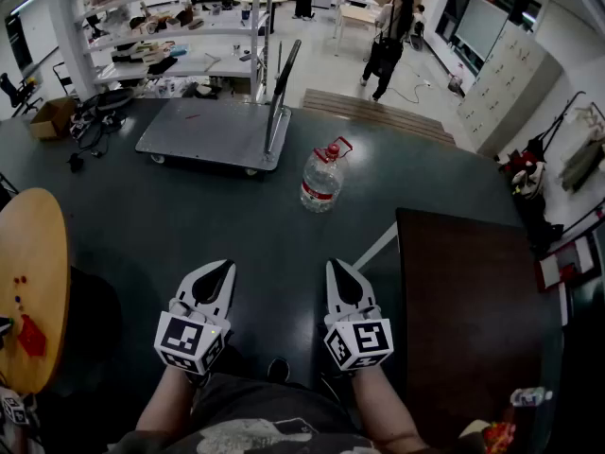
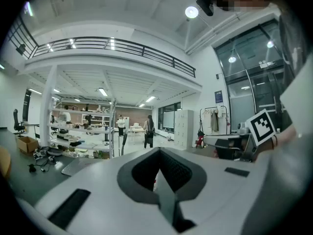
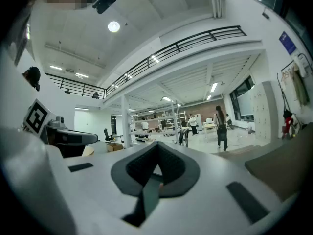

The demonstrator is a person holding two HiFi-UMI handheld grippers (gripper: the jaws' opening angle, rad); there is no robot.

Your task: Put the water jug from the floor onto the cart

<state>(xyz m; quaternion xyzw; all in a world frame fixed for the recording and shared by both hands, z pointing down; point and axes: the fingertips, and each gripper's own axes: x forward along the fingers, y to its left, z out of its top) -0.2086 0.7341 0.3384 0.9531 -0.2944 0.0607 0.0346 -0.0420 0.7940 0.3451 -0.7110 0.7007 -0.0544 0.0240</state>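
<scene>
The water jug (image 1: 321,180), clear with a red cap, red handle and red label, stands upright on the dark floor ahead of me. Just left of it is the cart (image 1: 213,130), a flat grey platform with its push handle (image 1: 281,88) upright on the side nearest the jug. The platform is bare. My left gripper (image 1: 223,266) and right gripper (image 1: 337,265) are held side by side close to my body, well short of the jug. Both point forward, jaws together, nothing between them. The left gripper view (image 2: 159,151) and the right gripper view (image 3: 157,147) show the same closed tips.
A dark brown table (image 1: 473,329) stands at my right and a round wooden table (image 1: 33,282) at my left. Shelving (image 1: 161,45) with clutter, a cardboard box (image 1: 52,116) and floor cables (image 1: 95,126) lie behind the cart. People (image 1: 388,45) are far back.
</scene>
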